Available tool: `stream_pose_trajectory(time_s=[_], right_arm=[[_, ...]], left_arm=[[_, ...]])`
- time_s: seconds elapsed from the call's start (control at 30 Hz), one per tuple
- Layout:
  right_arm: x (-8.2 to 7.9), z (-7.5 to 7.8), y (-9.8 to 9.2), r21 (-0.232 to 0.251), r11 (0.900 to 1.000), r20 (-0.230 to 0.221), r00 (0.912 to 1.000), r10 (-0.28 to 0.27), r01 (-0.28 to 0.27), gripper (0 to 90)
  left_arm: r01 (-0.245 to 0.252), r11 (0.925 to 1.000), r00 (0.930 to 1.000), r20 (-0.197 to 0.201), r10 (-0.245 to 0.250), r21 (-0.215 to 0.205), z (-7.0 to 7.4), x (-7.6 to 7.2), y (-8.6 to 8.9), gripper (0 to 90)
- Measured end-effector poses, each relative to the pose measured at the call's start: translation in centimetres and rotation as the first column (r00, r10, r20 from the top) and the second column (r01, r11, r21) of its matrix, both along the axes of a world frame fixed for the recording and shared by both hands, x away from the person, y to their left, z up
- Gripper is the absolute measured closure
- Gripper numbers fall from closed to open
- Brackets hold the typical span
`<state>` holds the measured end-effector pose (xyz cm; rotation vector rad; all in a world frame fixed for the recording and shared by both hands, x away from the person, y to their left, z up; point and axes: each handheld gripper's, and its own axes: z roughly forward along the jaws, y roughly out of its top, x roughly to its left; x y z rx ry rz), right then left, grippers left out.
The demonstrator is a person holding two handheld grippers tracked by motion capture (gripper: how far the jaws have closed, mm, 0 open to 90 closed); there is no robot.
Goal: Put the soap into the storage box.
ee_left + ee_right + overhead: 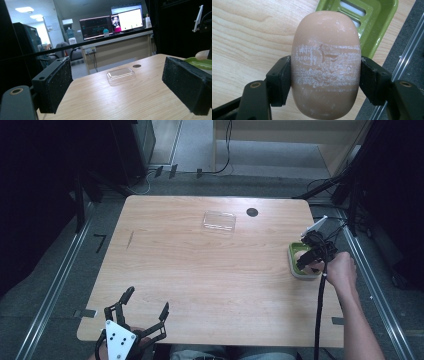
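Observation:
A peach-coloured bar of soap (pixel 326 65) with white scuff marks across its middle is clamped between the jaws of my right gripper (pixel 325 75), which is shut on it. It hangs just above a green soap dish (pixel 372 22) at the table's right edge. From above, the right gripper (pixel 311 257) sits over the green dish (pixel 295 251). My left gripper (pixel 145 307) rests at the table's front left corner, open and with nothing between its pads (pixel 58 83). The left gripper view catches the soap (pixel 203 55) over the dish (pixel 200 62) at far right.
A clear plastic lid (pixel 219 220) lies at the back centre of the wooden table (pixel 200 270), with a round black cable hole (pixel 252 212) beside it. The table's right edge and a metal floor rail (pixel 404 57) run close to the dish.

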<state>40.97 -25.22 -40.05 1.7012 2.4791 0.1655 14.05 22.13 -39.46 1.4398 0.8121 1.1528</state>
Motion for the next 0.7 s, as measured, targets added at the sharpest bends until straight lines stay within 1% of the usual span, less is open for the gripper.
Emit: stream_pose_trajectory(time_s=[0.07, 0.1, 0.23, 0.43, 0.7], right_arm=[[0.3, 0.0, -0.1, 0.008, 1.0, 0.002, 0.9999, -0.016, 0.016, 33.5], [0.4, 0.0, -0.2, 0.005, 1.0, 0.003, 0.9999, -0.012, 0.012, 33.5], [0.8, -0.2, -0.4, 0.014, 1.0, 0.001, 0.9997, -0.023, 0.023, 33.5], [1.4, -0.5, -0.7, 0.027, 0.998, -0.001, 0.9987, -0.05, 0.05, 33.5], [2.0, -1.0, -1.4, 0.047, 0.995, -0.008, 0.9963, -0.085, 0.086, 33.5]], left_arm=[[0.001, 1.0, 1.0, 0.0, -0.001, 0.001, 0.0, 0.0, 0.0, 9.9], [0.0, 1.0, 1.0, 0.0, 0.0, 0.0, 0.0, 0.0, 0.0, 9.9], [0.0, 1.0, 1.0, 0.0, 0.0, 0.0, 0.0, 0.0, 0.0, 9.9], [0.0, 1.0, 1.0, 0.001, 0.0, -0.004, 0.0, 0.0, 0.0, 9.9], [0.001, 1.0, 1.0, 0.0, -0.001, 0.001, 0.0, 0.0, 0.0, 9.9]])
